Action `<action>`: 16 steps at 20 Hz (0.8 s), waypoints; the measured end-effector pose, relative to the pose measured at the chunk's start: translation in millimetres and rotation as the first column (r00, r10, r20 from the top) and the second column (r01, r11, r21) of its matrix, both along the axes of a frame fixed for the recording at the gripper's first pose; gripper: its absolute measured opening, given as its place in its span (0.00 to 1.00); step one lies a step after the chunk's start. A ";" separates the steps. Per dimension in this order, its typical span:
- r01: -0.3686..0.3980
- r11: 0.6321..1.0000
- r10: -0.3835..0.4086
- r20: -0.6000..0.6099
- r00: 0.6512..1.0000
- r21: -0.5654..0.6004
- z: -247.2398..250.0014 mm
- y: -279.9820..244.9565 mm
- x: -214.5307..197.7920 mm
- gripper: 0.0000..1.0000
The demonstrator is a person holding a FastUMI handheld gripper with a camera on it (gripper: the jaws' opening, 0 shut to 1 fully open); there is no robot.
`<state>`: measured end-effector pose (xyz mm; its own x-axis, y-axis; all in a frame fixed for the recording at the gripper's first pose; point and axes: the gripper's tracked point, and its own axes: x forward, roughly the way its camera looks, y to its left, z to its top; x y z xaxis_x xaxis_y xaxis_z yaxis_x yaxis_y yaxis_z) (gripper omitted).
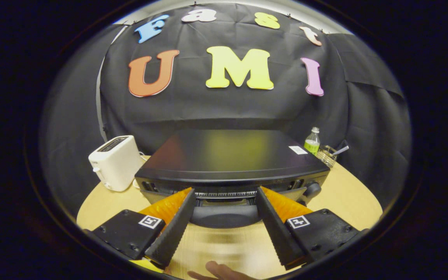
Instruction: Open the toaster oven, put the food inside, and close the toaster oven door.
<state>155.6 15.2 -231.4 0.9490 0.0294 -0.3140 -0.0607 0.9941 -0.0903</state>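
The glossy black toaster oven [228, 161] sits mid-table right ahead of the gripper [226, 194], whose fingers are spread wide and empty around its dark curved door handle [224, 216], probably lining up a pull, with a white plastic toaster [116, 162] and green-labelled bottle [312, 142] off to the sides, nothing blocking.

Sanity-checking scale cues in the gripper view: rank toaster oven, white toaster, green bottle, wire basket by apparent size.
1. Toaster oven, just beyond the open gripper.
2. White toaster.
3 and 4. Green bottle and wire basket look about alike; both sit farther back, so no ranking.
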 end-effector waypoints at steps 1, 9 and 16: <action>0.000 1.000 0.000 -0.005 1.000 -0.005 -2.5 -1.0 -8.9 1.00; -0.013 1.000 0.014 -0.061 0.998 0.018 -46.2 -10.1 -58.1 1.00; 0.011 0.998 -0.002 -0.147 0.989 0.061 -105.4 -19.9 -88.5 1.00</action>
